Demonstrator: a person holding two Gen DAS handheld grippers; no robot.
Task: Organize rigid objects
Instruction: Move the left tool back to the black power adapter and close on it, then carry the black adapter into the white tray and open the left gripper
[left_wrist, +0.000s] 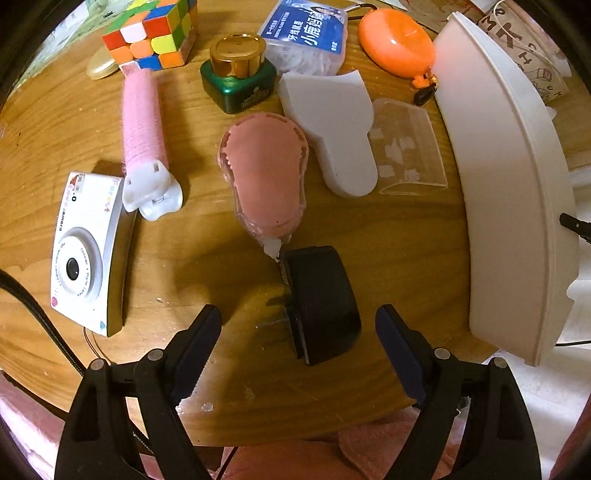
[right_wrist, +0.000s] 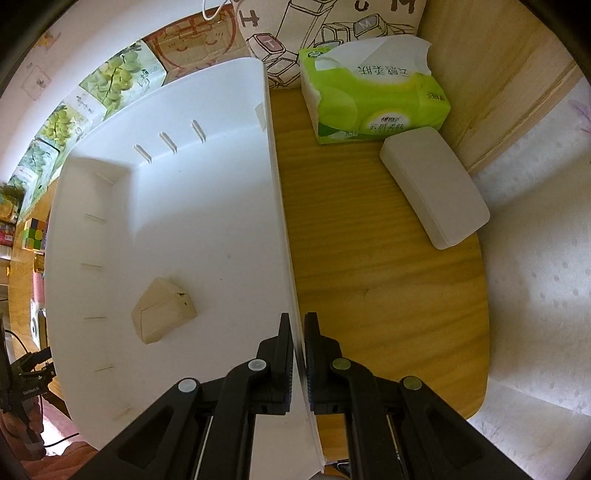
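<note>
Left claw (left_wrist: 298, 343): jaws stand wide, pointing steeply down at the bench; nothing is pressed between them.
Black plug adapter (left_wrist: 321, 302): lies on the wooden bench (left_wrist: 207, 266) in the lower middle of the left wrist view, between the two open fingers but touching neither; its metal prongs point left.
Pink tape dispenser (left_wrist: 266, 173): centre of the left view, its white tip just above the adapter.
White foam piece (left_wrist: 332, 129): right of the pink dispenser, just beside it.
Clear plastic cover (left_wrist: 410, 147): right of the foam piece.
Toy camera (left_wrist: 85, 251): left side of the frame, lens up.
Pink hair roller (left_wrist: 144, 133): above the toy camera, its white clip end near the camera's top corner.
Green jar with gold cap (left_wrist: 238, 74): upper middle.
Puzzle cube (left_wrist: 151, 33): upper left.
Floss pick box (left_wrist: 306, 33): top centre.
Orange case (left_wrist: 395, 42): upper right, near the bin.
White bin (right_wrist: 166, 206): fills the left half of the right wrist view; in the left view its outer wall runs along the right edge.
Right claw (right_wrist: 298, 321): jaws narrow, clamped on the bin's right wall at lower centre.
Beige box (right_wrist: 162, 310): lies inside the bin, lower left of its floor.
Tissue pack (right_wrist: 369, 92): upper right on the bench, outside the bin.
White case (right_wrist: 432, 184): just below the tissue pack.
</note>
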